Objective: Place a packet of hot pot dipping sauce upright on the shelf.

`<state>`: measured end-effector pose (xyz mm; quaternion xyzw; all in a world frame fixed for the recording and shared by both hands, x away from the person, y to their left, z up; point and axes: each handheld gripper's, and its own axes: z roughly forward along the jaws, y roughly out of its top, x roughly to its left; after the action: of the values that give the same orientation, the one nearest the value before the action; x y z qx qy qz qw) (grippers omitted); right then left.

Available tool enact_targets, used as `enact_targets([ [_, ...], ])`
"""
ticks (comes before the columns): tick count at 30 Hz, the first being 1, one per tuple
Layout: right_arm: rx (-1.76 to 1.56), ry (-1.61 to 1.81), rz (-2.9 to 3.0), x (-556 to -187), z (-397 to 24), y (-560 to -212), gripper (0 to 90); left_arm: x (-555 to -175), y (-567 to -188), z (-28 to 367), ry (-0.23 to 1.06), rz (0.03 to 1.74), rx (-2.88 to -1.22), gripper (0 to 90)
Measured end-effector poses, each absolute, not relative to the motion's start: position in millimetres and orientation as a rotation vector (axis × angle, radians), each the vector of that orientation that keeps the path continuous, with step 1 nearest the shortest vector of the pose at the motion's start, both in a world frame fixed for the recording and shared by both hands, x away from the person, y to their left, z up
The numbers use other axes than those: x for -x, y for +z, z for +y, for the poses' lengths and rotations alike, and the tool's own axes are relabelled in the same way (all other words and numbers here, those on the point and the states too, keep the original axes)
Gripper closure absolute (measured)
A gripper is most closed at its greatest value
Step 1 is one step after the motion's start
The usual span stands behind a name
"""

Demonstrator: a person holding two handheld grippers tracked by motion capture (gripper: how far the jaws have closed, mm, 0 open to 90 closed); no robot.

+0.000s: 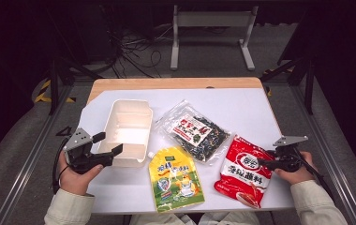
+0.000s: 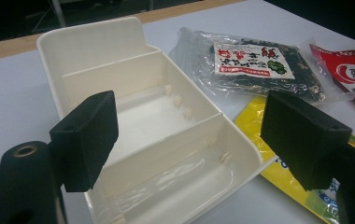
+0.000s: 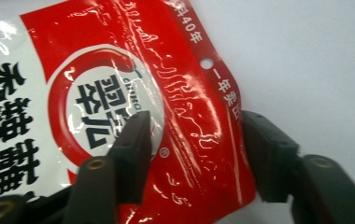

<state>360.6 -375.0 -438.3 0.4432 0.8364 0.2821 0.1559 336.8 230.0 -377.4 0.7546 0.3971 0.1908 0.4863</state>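
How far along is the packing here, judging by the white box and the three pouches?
Nothing is packed: the white box is empty. In hand: the right hand-held gripper straddles the red pouch's edge, grip unconfirmed; the left hand-held gripper is open at the box. The yellow pouch and seaweed bag remain.

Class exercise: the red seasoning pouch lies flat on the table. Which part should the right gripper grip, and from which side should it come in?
Probably the red pouch's flat sealed edge near the punched hole, approached from the table's right. That edge faces the right gripper, is thin, and already sits between the jaws.
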Motion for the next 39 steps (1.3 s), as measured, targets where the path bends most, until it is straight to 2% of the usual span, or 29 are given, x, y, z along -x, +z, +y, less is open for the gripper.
enact_targets([
  [1,-1.27,0.813,2.403,-360.1,-374.1,-437.8,55.8,-337.0,-377.5,229.7,0.463,0.964,-1.836,19.8],
  [8,-1.245,0.812,2.415,-358.7,-370.6,-437.1,67.7,-337.6,-377.4,227.9,0.461,0.957,-1.843,19.8],
  [10,-1.233,0.793,2.419,-358.0,-368.0,-436.1,74.0,-337.3,-377.4,226.9,0.461,0.957,-1.843,19.8],
  [13,-1.224,0.775,2.409,-358.0,-366.0,-435.3,77.3,-336.8,-377.2,225.1,0.452,0.955,-1.842,19.8],
  [16,-1.21,0.757,2.376,-357.5,-365.9,-433.4,89.6,-336.5,-376.4,224.1,0.45,0.944,-1.85,20.1],
  [24,-1.229,0.782,2.377,-358.3,-372.1,-427.6,89.8,-336.2,-375.9,221.4,0.442,0.929,-1.852,20.7],
  [33,-1.196,0.932,2.33,-345.8,-381.5,-392.5,89.8,-333.9,-372.8,216.5,0.442,0.925,-1.839,23.2],
  [36,-1.177,0.95,2.326,-340.7,-381.2,-380.6,89.8,-333.9,-371.1,216.9,0.434,0.899,-1.823,29.7],
  [39,-1.146,0.978,2.312,-335.6,-379.3,-369.3,89.8,-333.3,-370.1,214.8,0.432,0.879,-1.822,31.4],
])
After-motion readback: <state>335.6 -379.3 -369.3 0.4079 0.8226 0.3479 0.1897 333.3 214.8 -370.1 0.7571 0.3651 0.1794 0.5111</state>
